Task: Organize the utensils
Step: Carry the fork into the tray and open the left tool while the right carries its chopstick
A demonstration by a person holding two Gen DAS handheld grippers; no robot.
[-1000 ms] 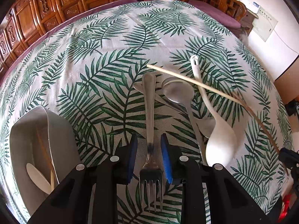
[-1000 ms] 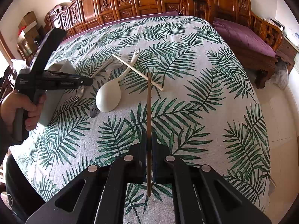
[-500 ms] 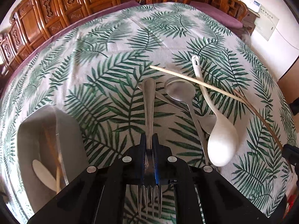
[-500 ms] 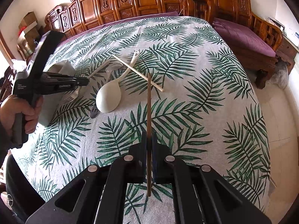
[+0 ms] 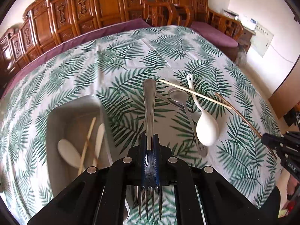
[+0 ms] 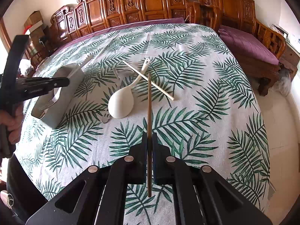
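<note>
Here, in the left wrist view, the left gripper (image 5: 150, 144) is clamped tight on a metal fork (image 5: 149, 103), its handle pointing away above the palm-print tablecloth (image 5: 116, 60). Left of the fork sits a grey bin (image 5: 75, 108); right of the fork lie a metal spoon (image 5: 178, 96), a white spoon (image 5: 206, 127) and a pale chopstick (image 5: 195, 94).

In the right wrist view, the right gripper (image 6: 149, 140) pinches 1 brown chopstick (image 6: 149, 101), closed hard on it, right of the fork.

tablecloth (image 6: 187, 112): white, green fern print | spoon (image 6: 121, 103): white | bin (image 6: 65, 86): grey
</note>
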